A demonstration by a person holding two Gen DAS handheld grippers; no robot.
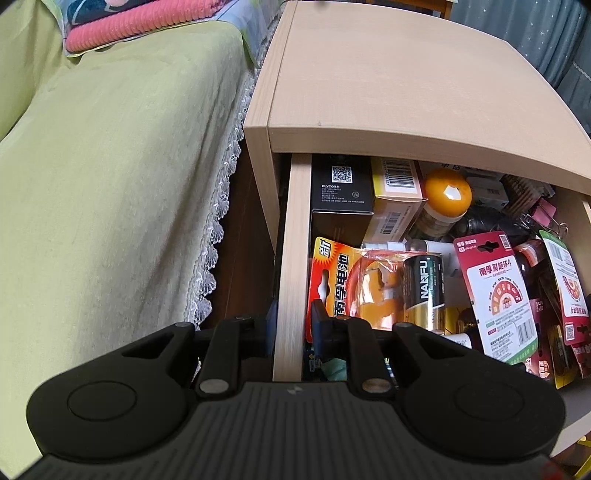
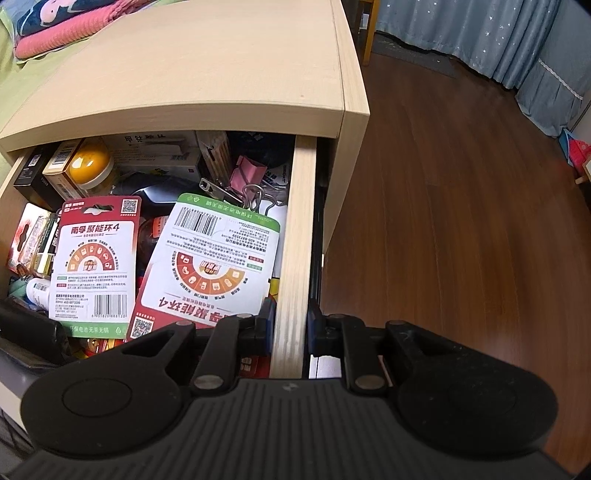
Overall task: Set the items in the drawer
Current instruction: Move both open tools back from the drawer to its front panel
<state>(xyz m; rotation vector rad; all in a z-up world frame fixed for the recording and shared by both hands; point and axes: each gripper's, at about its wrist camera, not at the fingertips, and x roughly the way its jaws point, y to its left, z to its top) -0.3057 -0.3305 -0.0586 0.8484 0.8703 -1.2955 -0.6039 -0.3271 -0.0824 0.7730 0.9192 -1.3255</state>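
Black linkages and ribbed housing fill the bottom of both wrist views. At lower centre of the left wrist view, the left gripper [image 1: 291, 325] has its two blue-padded fingers closed on the drawer's left side wall [image 1: 295, 258], one finger outside the panel and one inside. The right gripper [image 2: 290, 325] does the same in its own view, clamped across the drawer's right side wall [image 2: 295, 240].

Pulled well out from under the nightstand top [image 1: 406, 85], the drawer [image 2: 291, 184] is crammed with goods. Nearest the left gripper, in the lower middle of the frame, lies an orange battery blister pack [image 1: 369, 284] with one dark NANFU cell showing. A red-edged battery card [image 2: 96, 258] lies face-up at centre left of the right wrist view, and beside it a green-topped battery card [image 2: 214, 258] lies turned the other way round (its print reads upside down), its lower end reaching the right gripper's inner finger. Farther back sit a black box [image 1: 340, 192] with a QR code, a yellow box [image 1: 399, 192] with barcodes, an orange-lidded jar [image 1: 447, 192], and pink binder clips [image 2: 247, 177] toward the right wall.

Outside the cabinet, a green bedspread [image 1: 110, 184] with a lace hem fills the left of the left wrist view, folded pink fabric [image 1: 147, 26] at its upper left. Dark wood floor [image 2: 461, 221] and blue curtains [image 2: 480, 40] occupy the right of the other view.
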